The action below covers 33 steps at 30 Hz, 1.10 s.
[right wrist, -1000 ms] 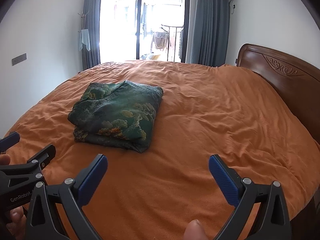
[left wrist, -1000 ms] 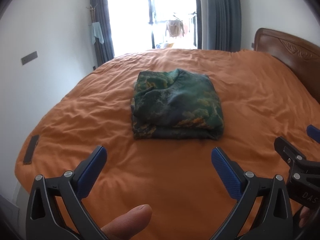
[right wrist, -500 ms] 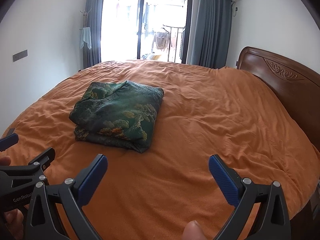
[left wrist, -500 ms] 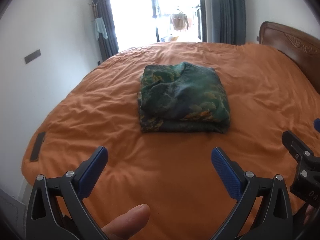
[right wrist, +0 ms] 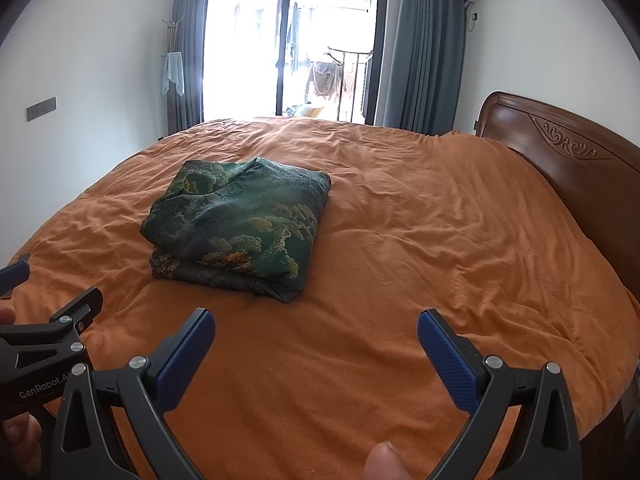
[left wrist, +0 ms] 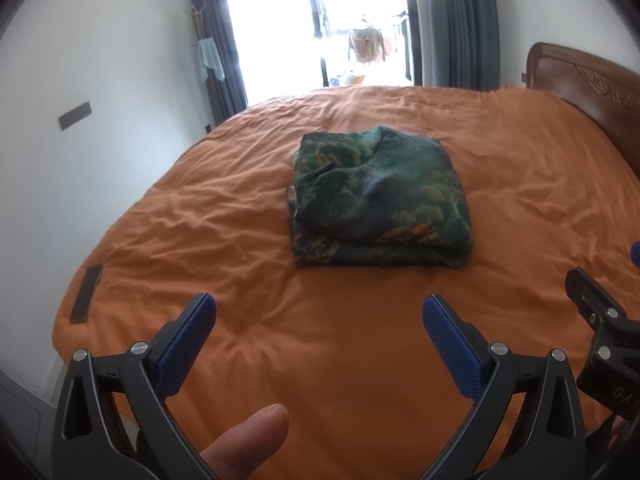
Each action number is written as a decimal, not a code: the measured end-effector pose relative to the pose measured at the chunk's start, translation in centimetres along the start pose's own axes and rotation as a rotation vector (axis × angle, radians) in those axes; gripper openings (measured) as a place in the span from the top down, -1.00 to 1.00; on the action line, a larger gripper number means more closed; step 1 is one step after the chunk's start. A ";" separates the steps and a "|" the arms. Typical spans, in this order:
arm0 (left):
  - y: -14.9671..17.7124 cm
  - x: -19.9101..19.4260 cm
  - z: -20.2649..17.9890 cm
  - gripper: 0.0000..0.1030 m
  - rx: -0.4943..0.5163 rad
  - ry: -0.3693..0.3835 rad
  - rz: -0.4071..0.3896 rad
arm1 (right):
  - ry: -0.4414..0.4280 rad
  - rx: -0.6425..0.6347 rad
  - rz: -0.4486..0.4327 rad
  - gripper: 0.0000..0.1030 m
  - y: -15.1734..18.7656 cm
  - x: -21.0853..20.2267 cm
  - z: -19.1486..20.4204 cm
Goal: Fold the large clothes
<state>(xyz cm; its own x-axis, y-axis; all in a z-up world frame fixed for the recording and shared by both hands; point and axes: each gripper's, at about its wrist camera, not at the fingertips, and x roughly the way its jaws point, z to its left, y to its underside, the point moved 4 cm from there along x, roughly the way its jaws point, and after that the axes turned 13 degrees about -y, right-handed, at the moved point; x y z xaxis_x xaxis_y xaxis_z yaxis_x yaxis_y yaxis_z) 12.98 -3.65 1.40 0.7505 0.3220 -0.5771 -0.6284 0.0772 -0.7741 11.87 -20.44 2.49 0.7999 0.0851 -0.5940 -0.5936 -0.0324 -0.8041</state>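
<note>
The inner layers of the folded green patterned garment (left wrist: 378, 196) are hidden under its top layer, so its type cannot be told. Right of the garment, the right tool (left wrist: 636, 256) is cut off by the left wrist view's edge. In the right wrist view the left tool (right wrist: 52, 284) runs off the frame left of the garment. The laundry (right wrist: 326, 78) beyond the glass door, far behind the garment, is too washed out to identify.

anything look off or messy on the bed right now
Nothing much stands out. The green patterned garment lies folded in a compact stack on the orange bedspread, which is only lightly wrinkled. A dark flat object lies near the bed's left edge; I cannot tell what it is.
</note>
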 end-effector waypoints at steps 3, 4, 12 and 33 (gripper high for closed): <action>0.0 0.0 0.0 -0.99 0.001 -0.001 0.001 | 0.006 -0.005 0.006 -1.00 0.0 0.1 0.1; 0.0 0.0 0.0 -0.99 0.001 -0.004 0.000 | 0.006 -0.006 0.008 -1.00 0.0 0.2 0.2; 0.0 -0.1 0.3 -0.99 -0.005 -0.008 -0.008 | 0.013 -0.015 0.026 -1.00 0.1 0.4 0.5; -1.0 -0.5 1.7 -0.99 -0.034 0.014 -0.016 | -0.010 0.014 0.068 -1.00 0.2 -0.3 1.2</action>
<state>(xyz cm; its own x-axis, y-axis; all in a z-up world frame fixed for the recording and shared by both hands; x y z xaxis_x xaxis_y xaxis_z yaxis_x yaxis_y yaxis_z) 12.89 -2.32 2.87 0.7635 0.3074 -0.5679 -0.6089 0.0496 -0.7917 11.45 -19.25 2.53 0.7571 0.0932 -0.6466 -0.6475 -0.0241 -0.7617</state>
